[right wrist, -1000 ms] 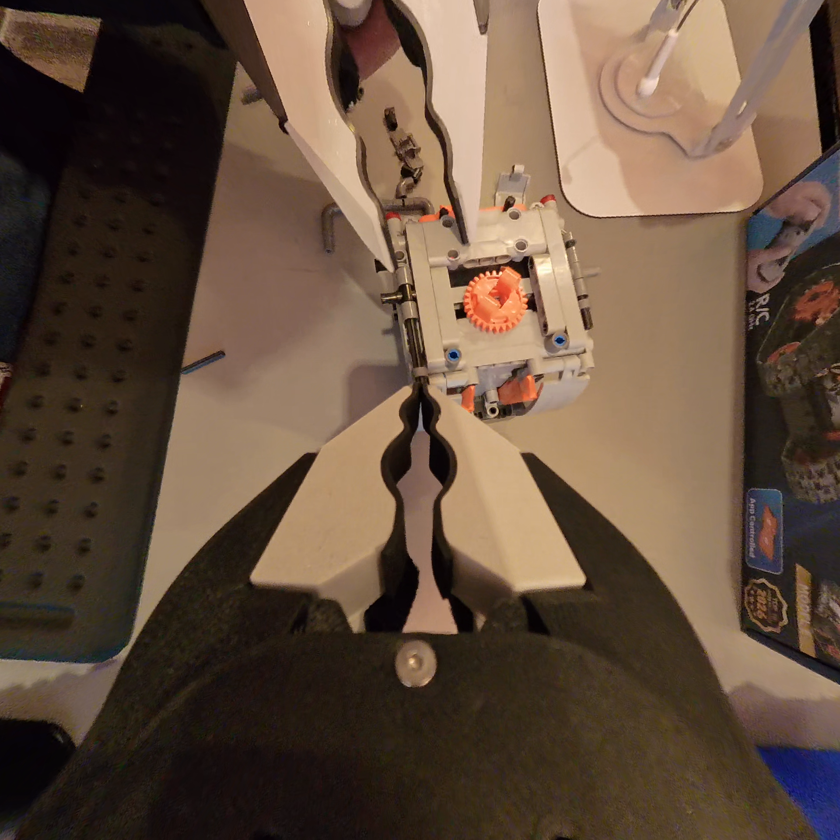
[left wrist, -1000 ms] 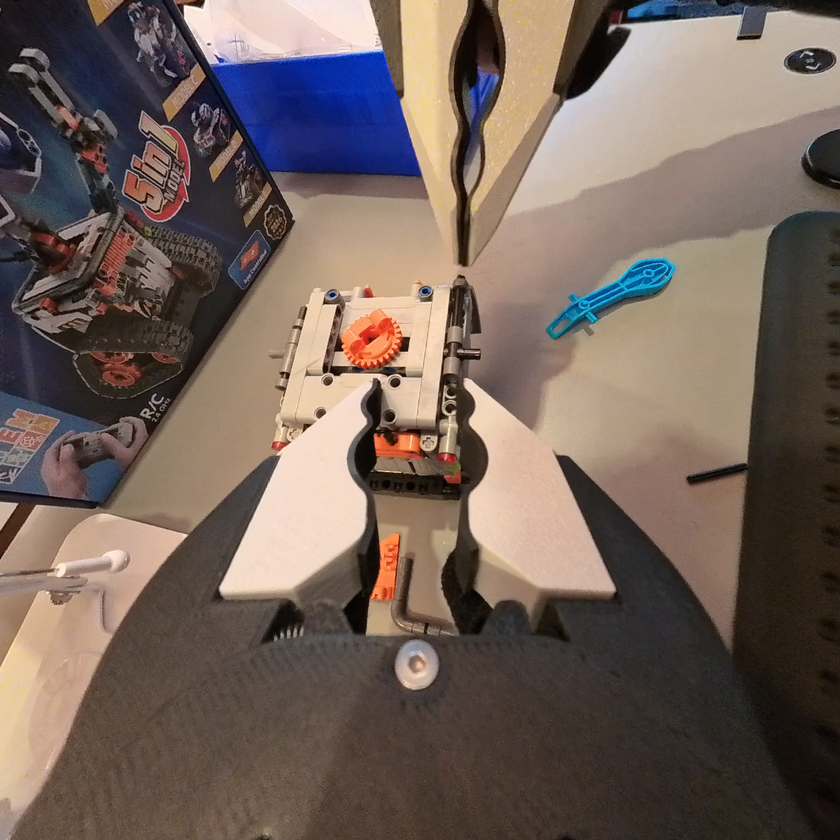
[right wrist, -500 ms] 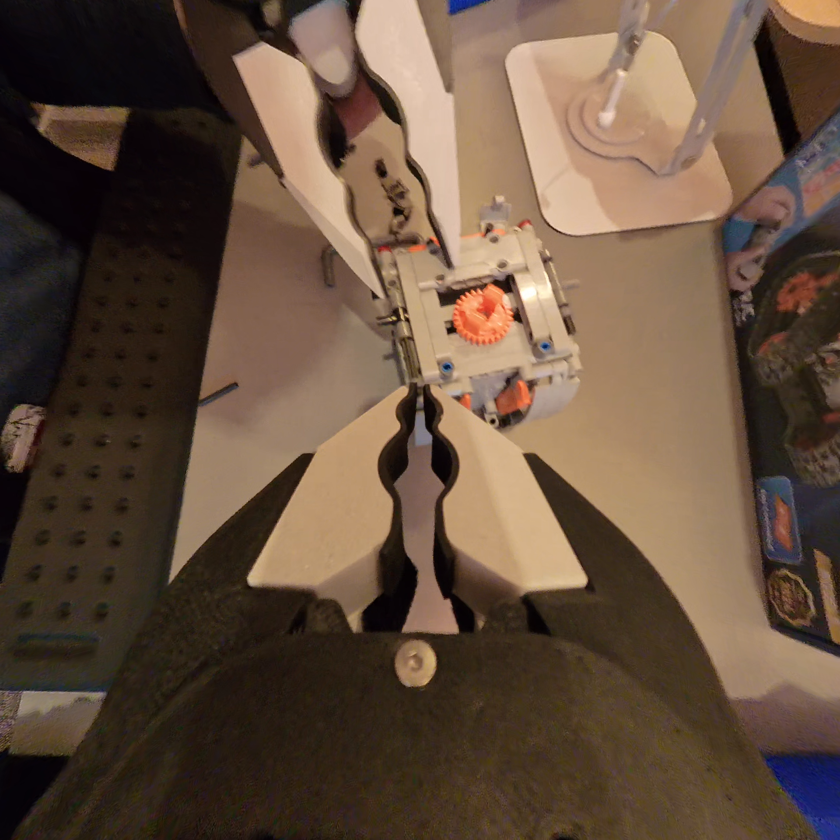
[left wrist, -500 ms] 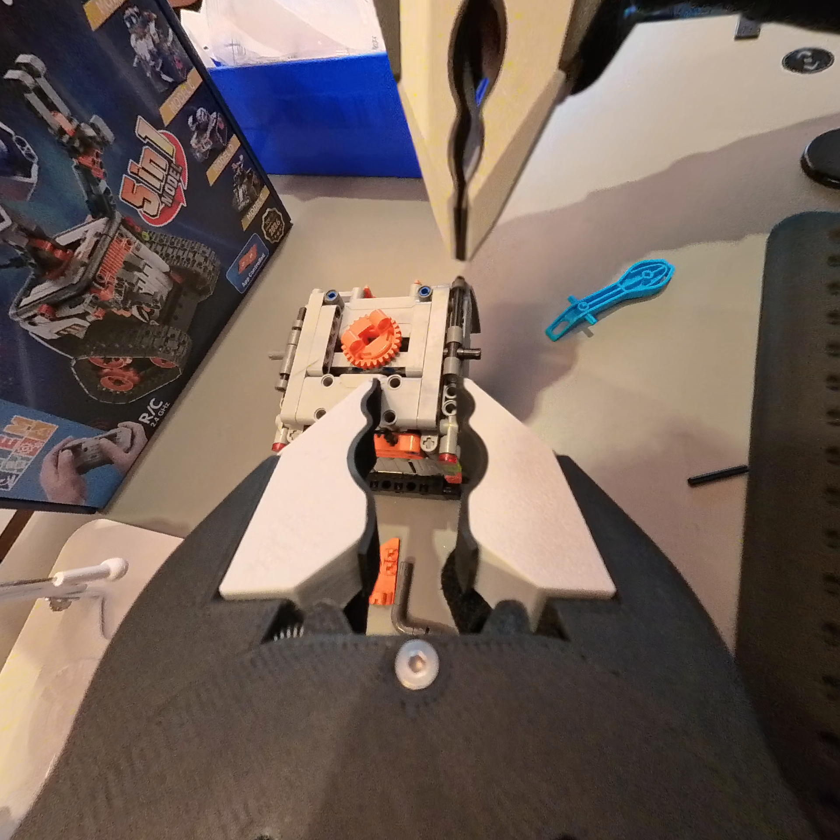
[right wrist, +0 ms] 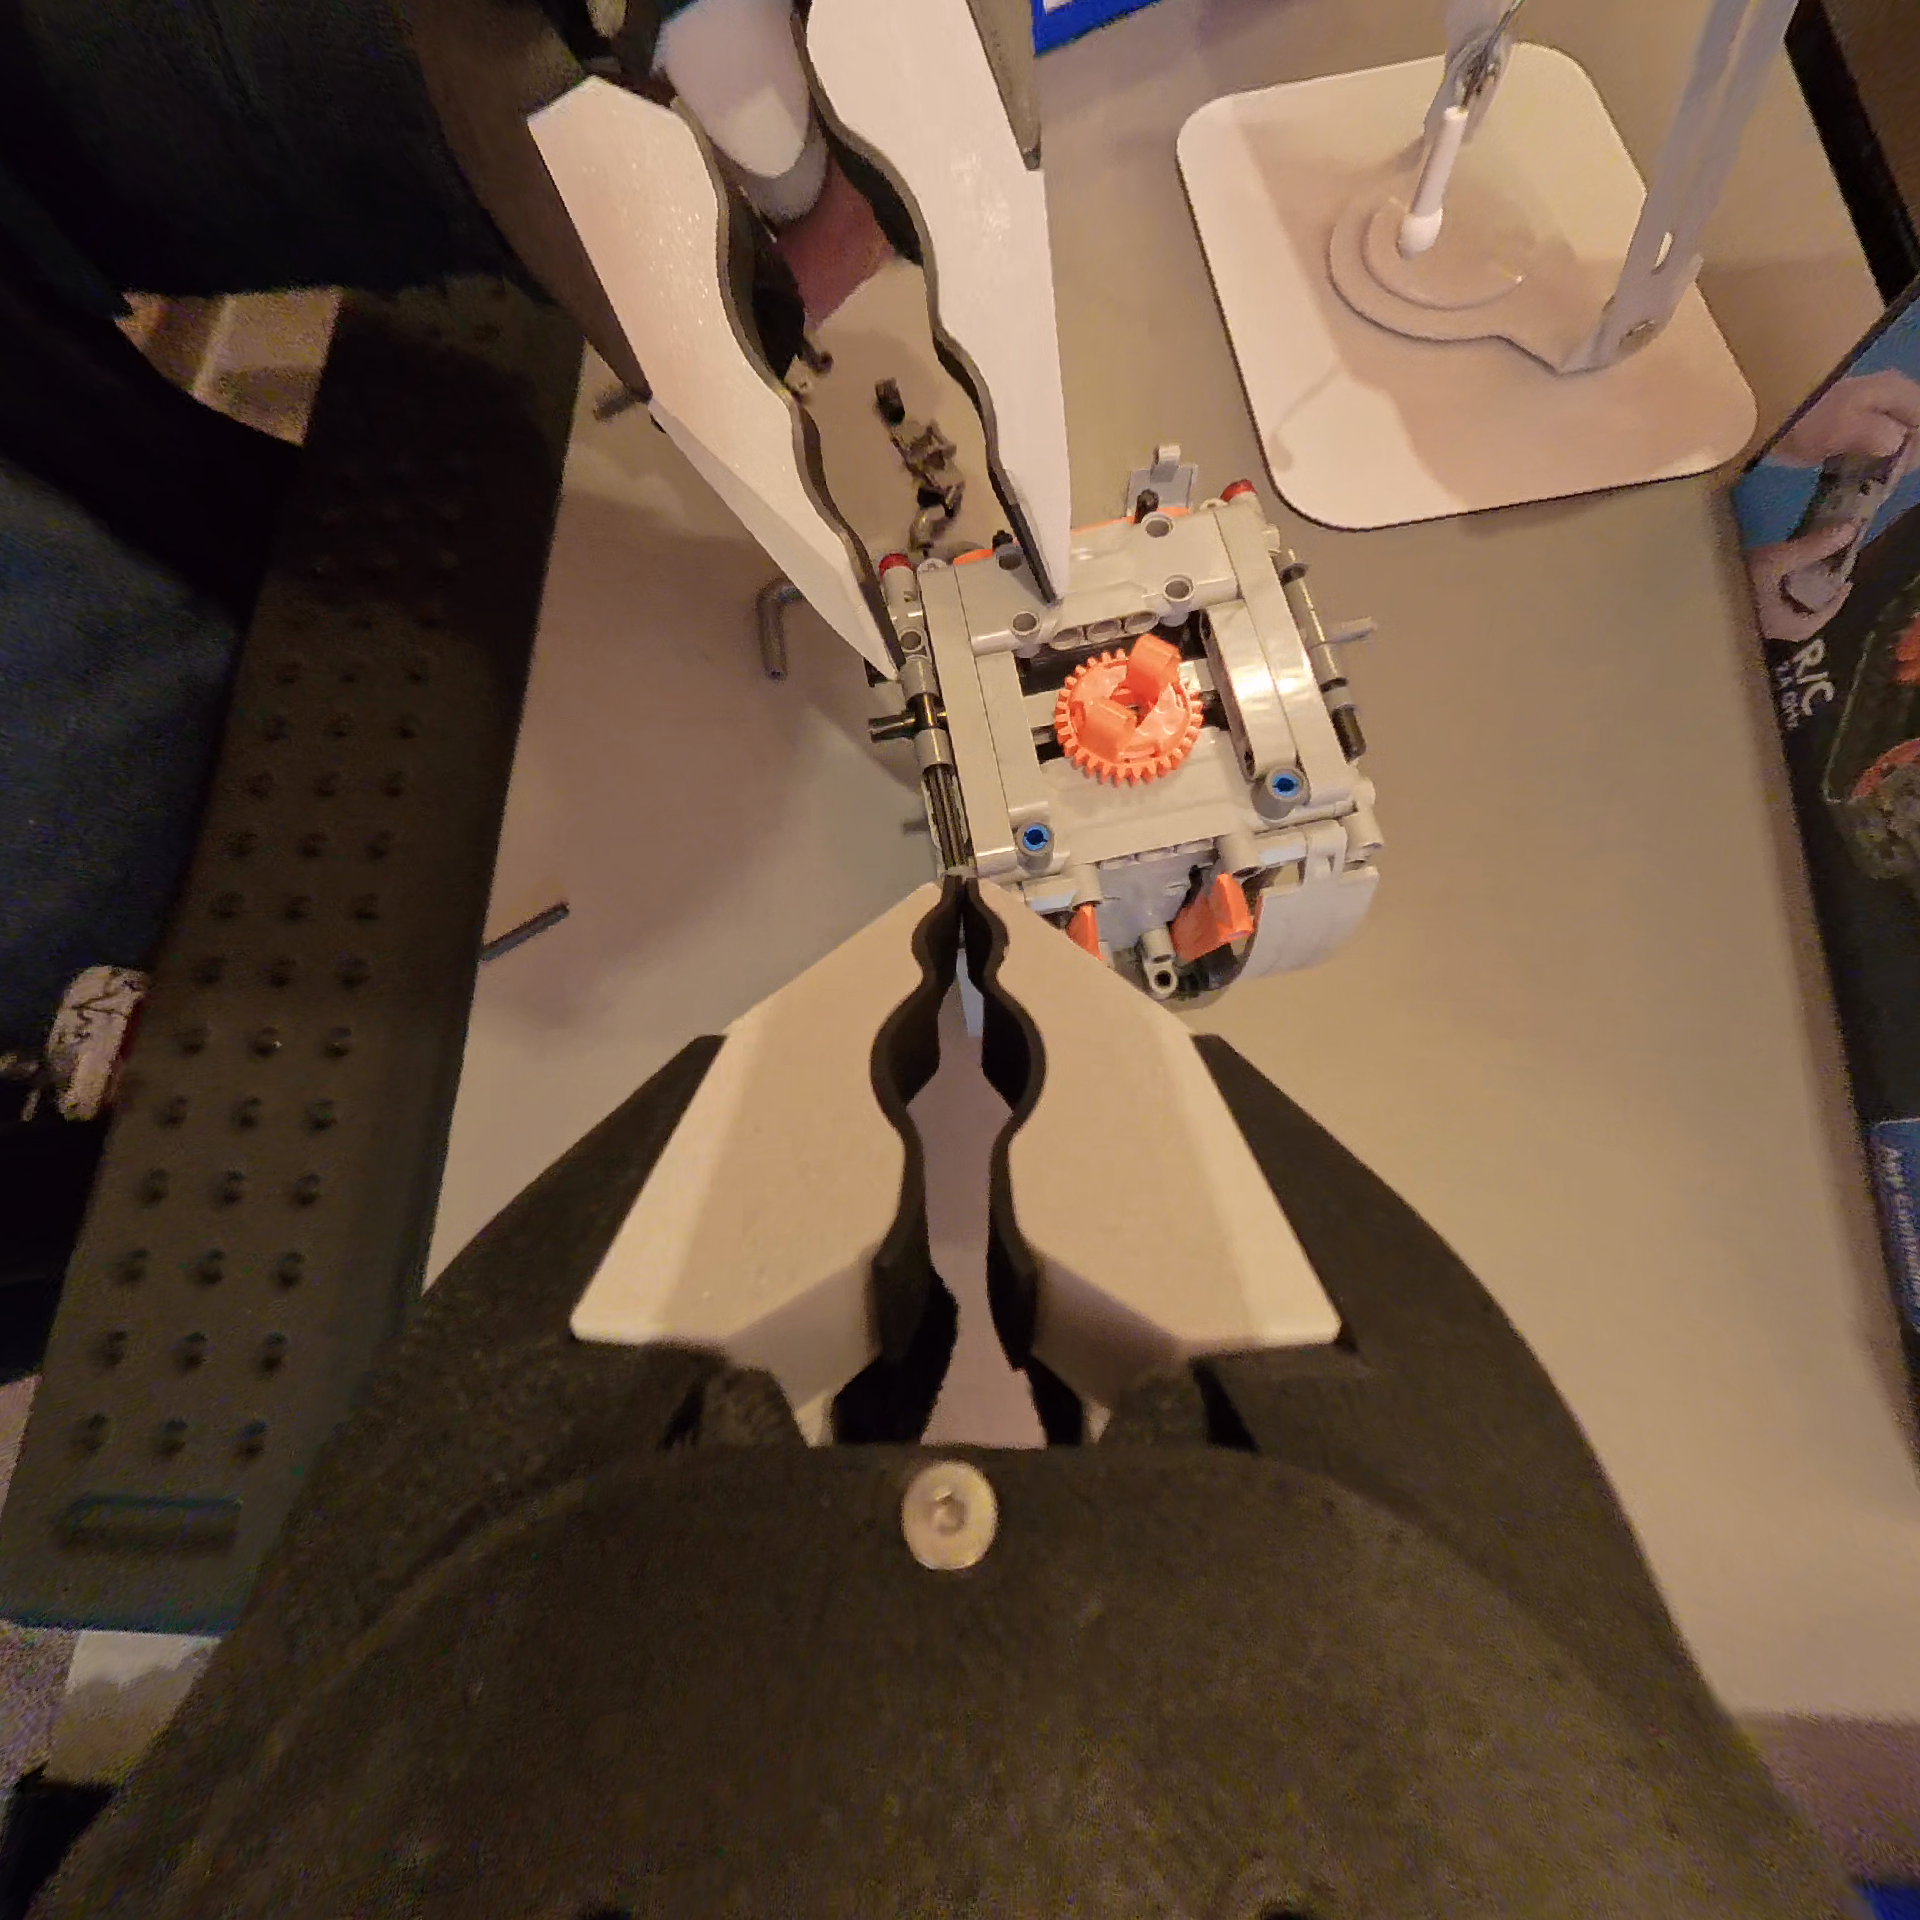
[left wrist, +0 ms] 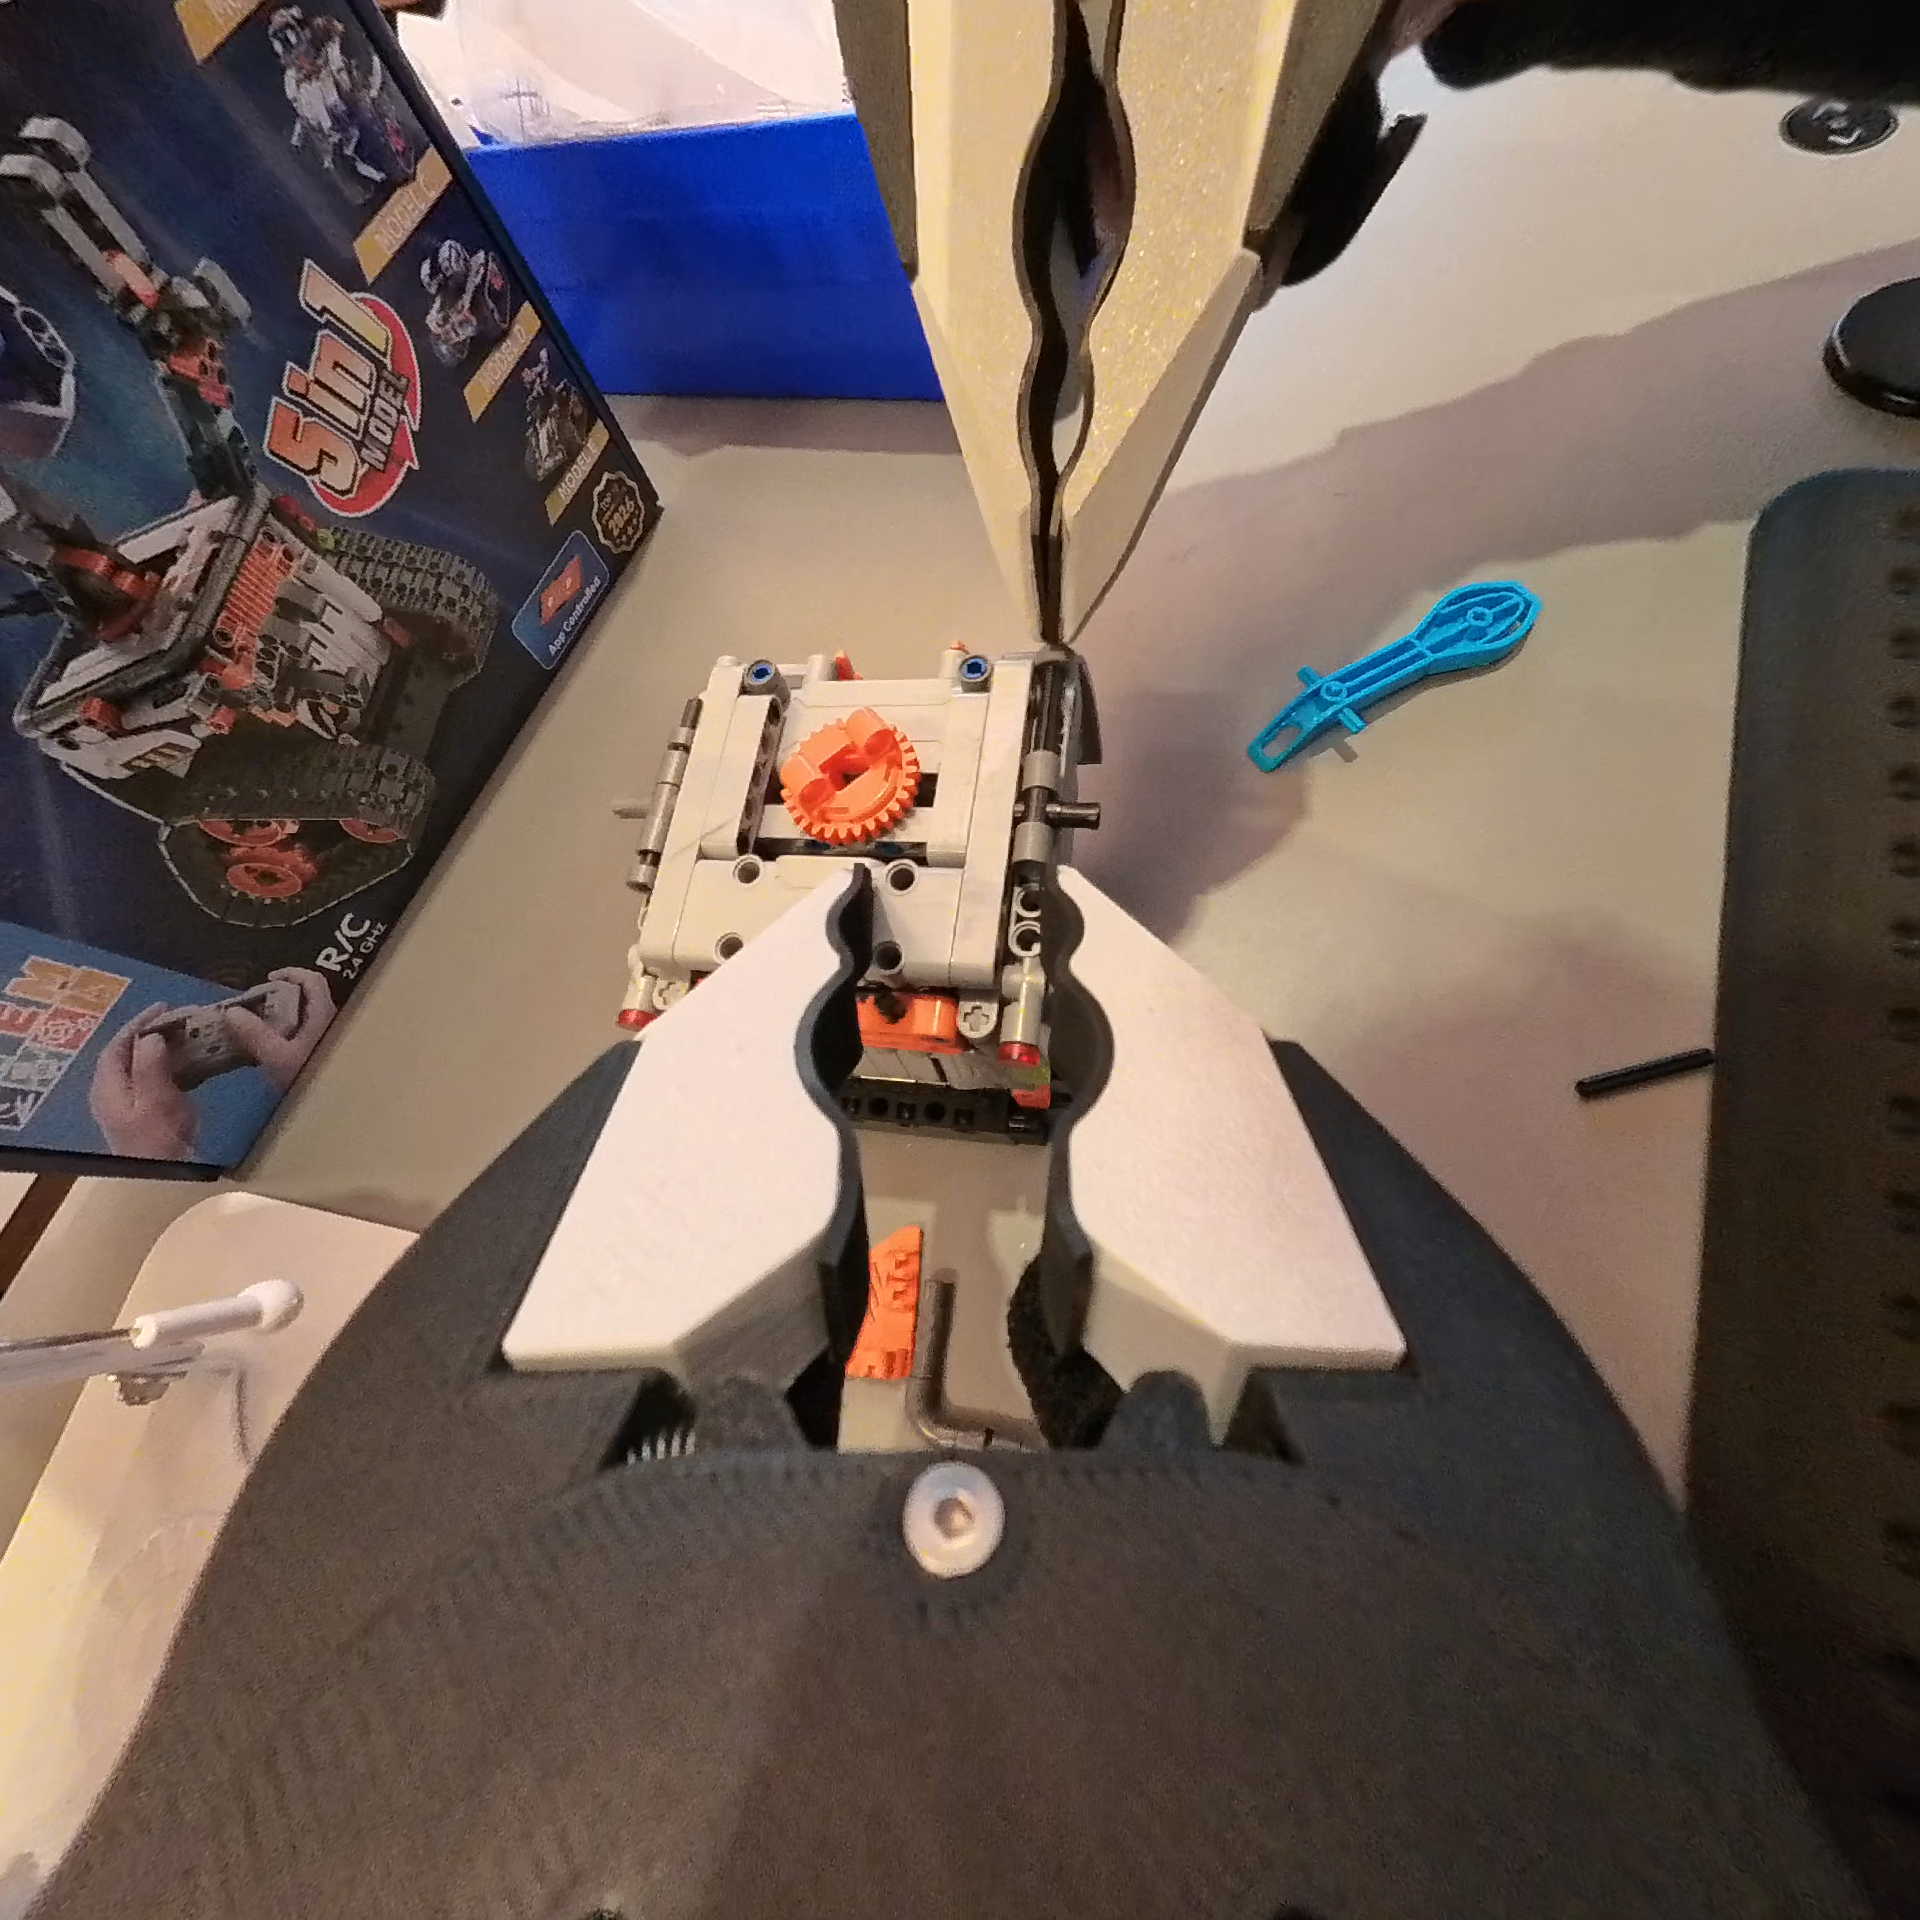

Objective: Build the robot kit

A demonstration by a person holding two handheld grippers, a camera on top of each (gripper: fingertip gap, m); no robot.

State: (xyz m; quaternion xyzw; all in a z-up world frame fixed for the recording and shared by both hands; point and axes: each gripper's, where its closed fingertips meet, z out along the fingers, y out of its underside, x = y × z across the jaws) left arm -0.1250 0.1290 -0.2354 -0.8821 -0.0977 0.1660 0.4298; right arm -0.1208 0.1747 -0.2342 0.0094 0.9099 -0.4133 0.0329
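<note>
A grey brick assembly [left wrist: 831,831] with an orange gear [left wrist: 847,774] on top stands on the beige table. My left gripper [left wrist: 956,904] is shut on its near end, one finger on each side. In the right wrist view the assembly [right wrist: 1101,810] lies just ahead, and the left gripper [right wrist: 956,613] grips its far end. My right gripper [right wrist: 956,883] is pinched shut on the end of a thin black axle [right wrist: 940,800] along the assembly's left edge. In the left wrist view the right gripper [left wrist: 1049,634] comes down from above onto that axle [left wrist: 1051,717].
A printed toy box [left wrist: 260,623] stands at the left and a blue bin [left wrist: 707,270] behind it. A blue plastic tool [left wrist: 1392,675], a black rod [left wrist: 1642,1070] and a black perforated mat [left wrist: 1829,935] lie at the right. A white stand base [right wrist: 1455,312], a hex key [right wrist: 774,623] and small dark parts [right wrist: 925,447] are nearby. The left gripper's tips are roughly 6 cm from the right gripper's.
In the left wrist view, the right gripper's tip has come down a little onto the axle's far end. The right wrist view has tilted. The left gripper still holds the assembly.
</note>
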